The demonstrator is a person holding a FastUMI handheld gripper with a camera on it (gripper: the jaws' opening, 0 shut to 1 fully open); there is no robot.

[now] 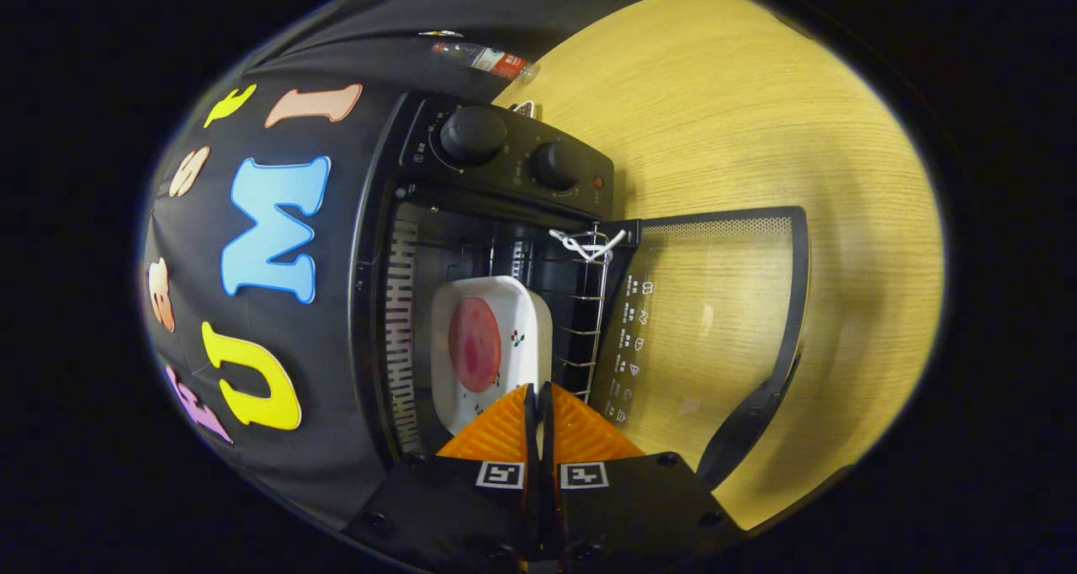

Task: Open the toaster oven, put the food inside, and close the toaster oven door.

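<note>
With the oven (471, 246) door (715, 321) swung wide open over the worktop (757, 111), the plate (492, 347) of food (474, 343) sits inside on the rack (589, 305). Orange fingers (580, 431) are pressed together, gripping nothing, tips just before the plate's near edge.

Staged recording booth, kitchen-style setup: black cloth wall (278, 389) beyond fingers, pale wood tabletop (757, 119), toaster oven (505, 162) just ahead of fingers, plastic bottle (484, 56) lying far beyond oven.

Orange ribbed tongs (538, 401), white sprig-patterned dish (522, 330) with pink slice (475, 344), black oven (505, 220).
</note>
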